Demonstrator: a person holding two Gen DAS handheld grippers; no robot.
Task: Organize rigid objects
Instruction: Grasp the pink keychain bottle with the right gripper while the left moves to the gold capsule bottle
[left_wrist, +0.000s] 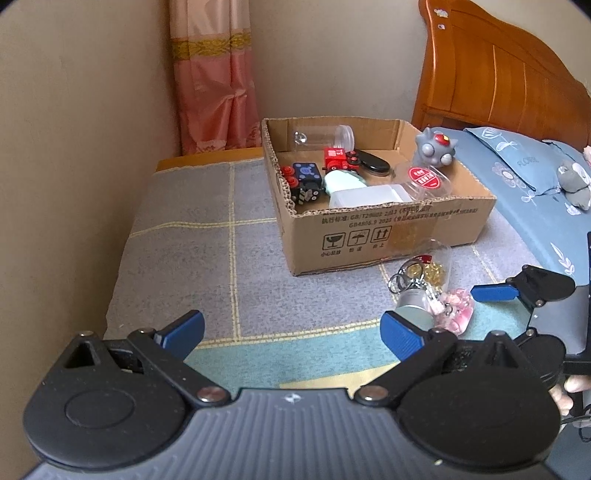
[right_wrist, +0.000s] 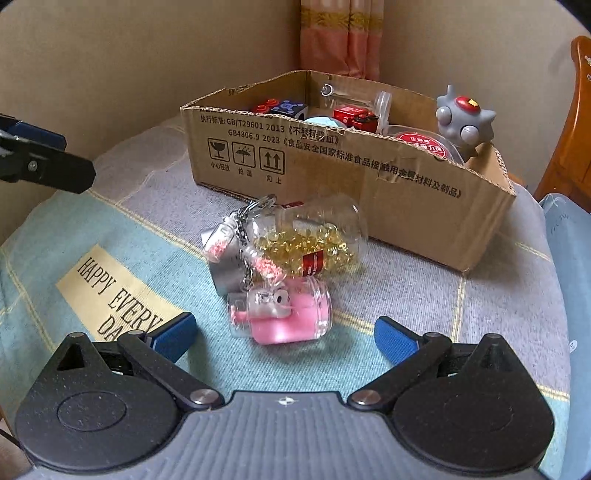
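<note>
Most of the rigid things already sit inside the shallow brown cardboard box (right_wrist: 347, 162) on the bed — a red toy train (right_wrist: 354, 116), a black-and-blue cube (left_wrist: 306, 177), clear plastic jars and a grey spiky big-eyed toy (right_wrist: 463, 120) at its far right corner. Left outside, just in front of the box, is a small cluster: a clear jar of yellow beads with a red label (right_wrist: 314, 240), a small clear bottle with pink filling and a cartoon face (right_wrist: 284, 314) nearest the camera, and a keyring of tiny vials (right_wrist: 240, 236) touching both.

The step in hand looks like picking up this last cluster. The right gripper (right_wrist: 284, 339) is spread wide and empty, lined up just short of the pink bottle; the left gripper (left_wrist: 291, 332) is likewise released, holding nothing, off to the cluster's left.

Next — advance the right gripper around the pink bottle and close on its body; the chain may drag the vials along.
</note>
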